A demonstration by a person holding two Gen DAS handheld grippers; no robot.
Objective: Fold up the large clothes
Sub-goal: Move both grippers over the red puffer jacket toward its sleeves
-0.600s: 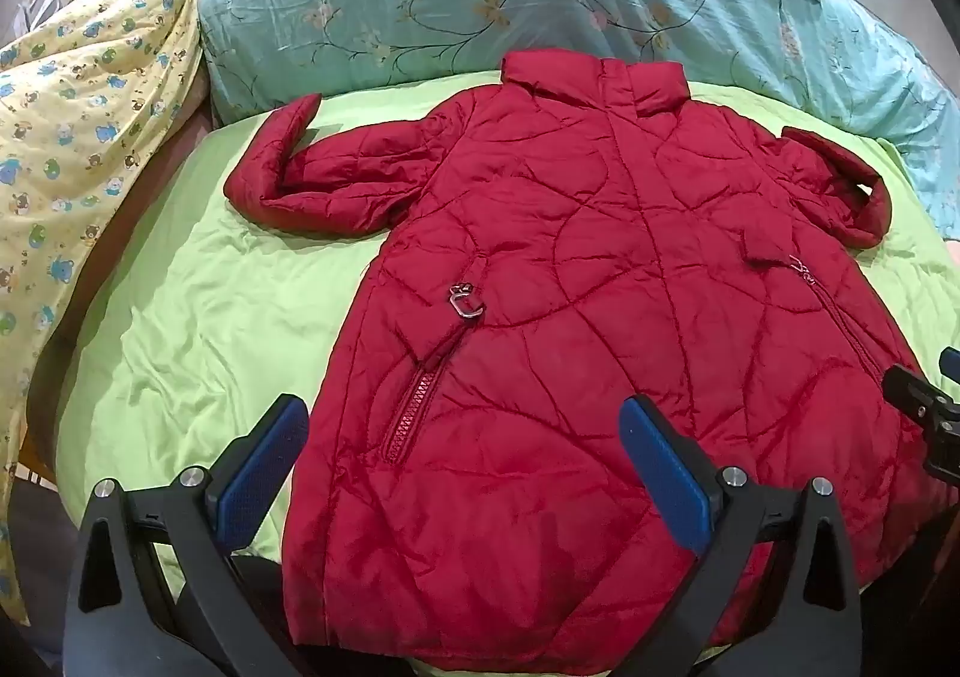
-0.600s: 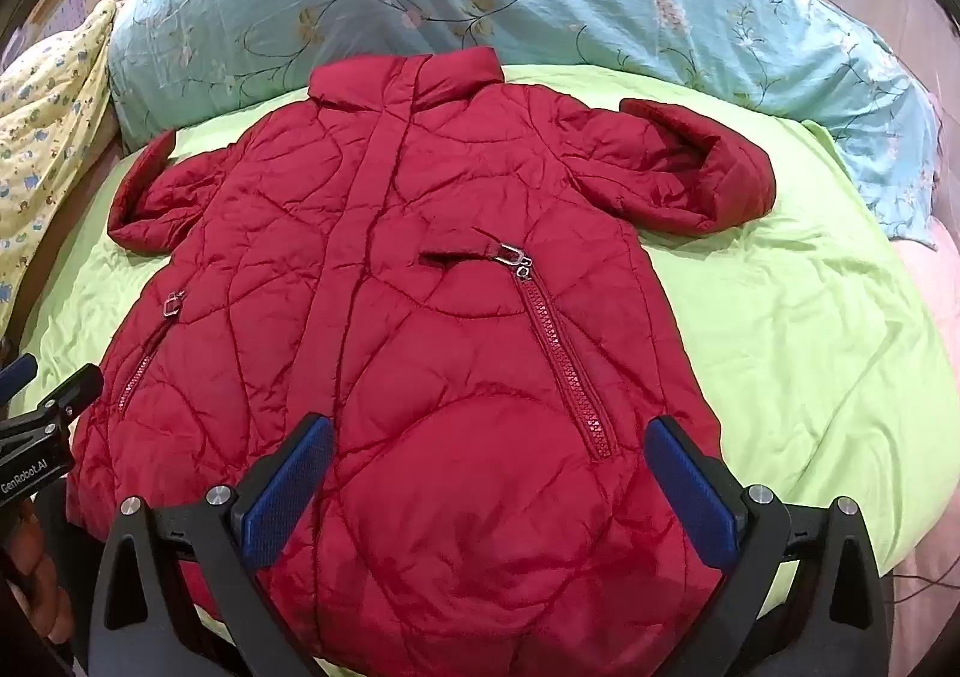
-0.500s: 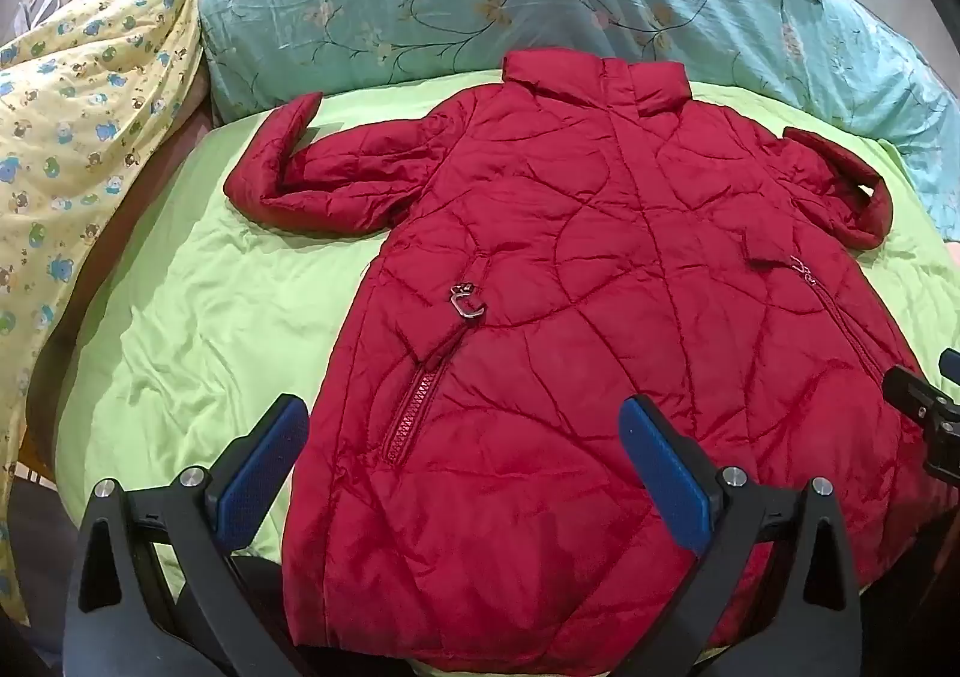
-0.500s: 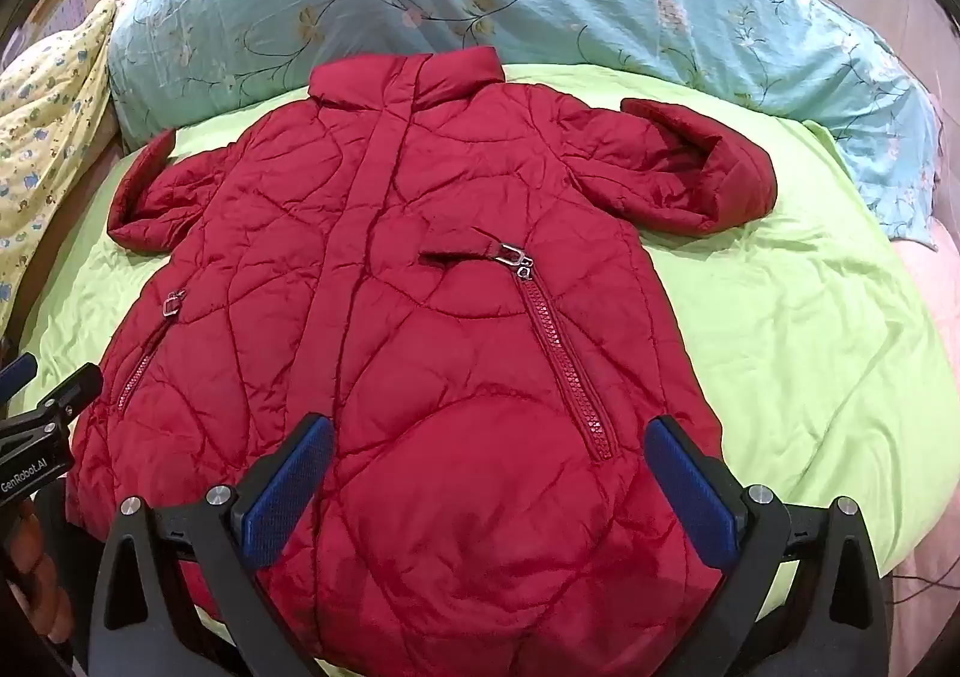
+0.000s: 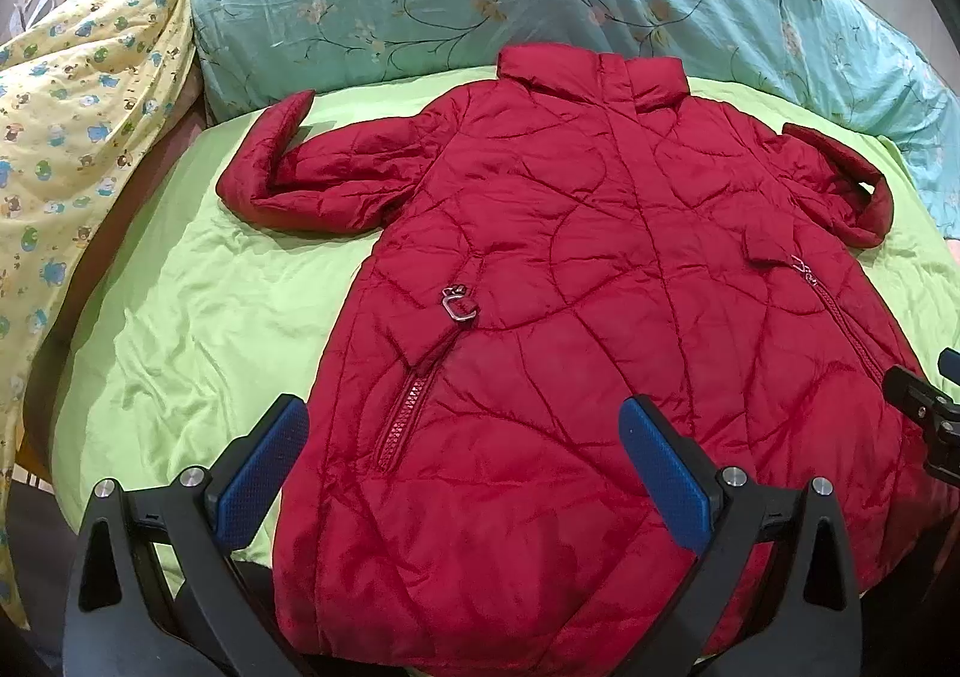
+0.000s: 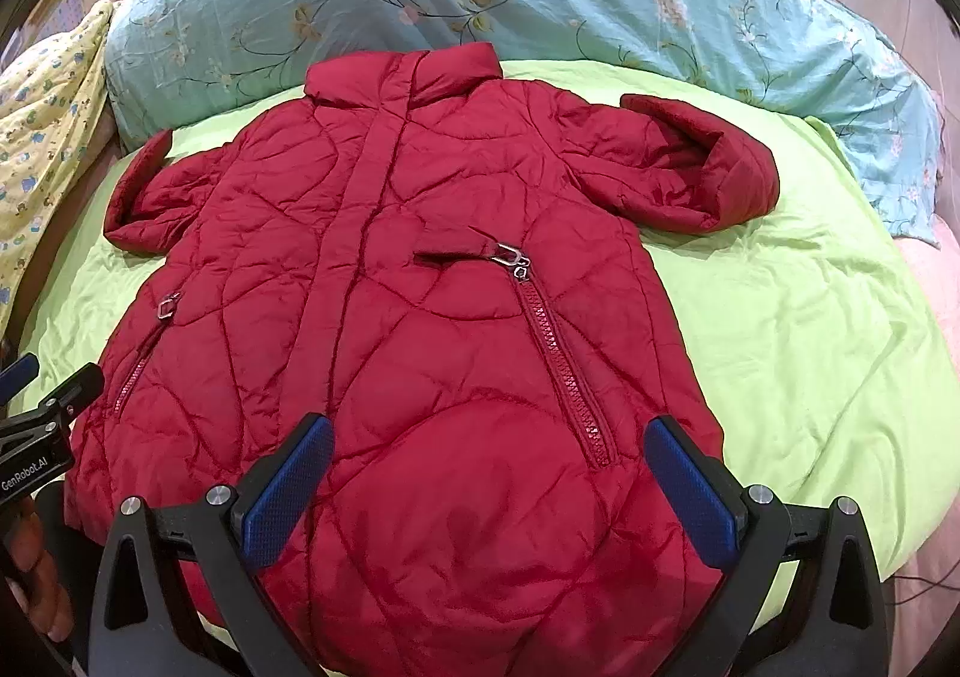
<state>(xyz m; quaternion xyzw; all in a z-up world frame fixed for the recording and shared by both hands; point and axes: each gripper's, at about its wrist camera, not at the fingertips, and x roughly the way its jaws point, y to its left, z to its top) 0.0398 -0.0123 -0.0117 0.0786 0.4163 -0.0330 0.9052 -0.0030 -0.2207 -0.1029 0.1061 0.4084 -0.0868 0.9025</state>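
Left wrist: one red coat (image 5: 600,329), two pockets.

Quilted coat (image 5: 600,317) w/ slight sheen, metal zip pulls (image 6: 510,256); smooth satiny sheet (image 5: 180,317).

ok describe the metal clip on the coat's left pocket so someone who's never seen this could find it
Start at the lime green sheet with the red quilted coat spread front-up on it. On the coat's left half, a short red tab ends above a slanted pocket zipper. The metal clip hangs from that tab: a small silver hook, the only shiny hardware on that side.
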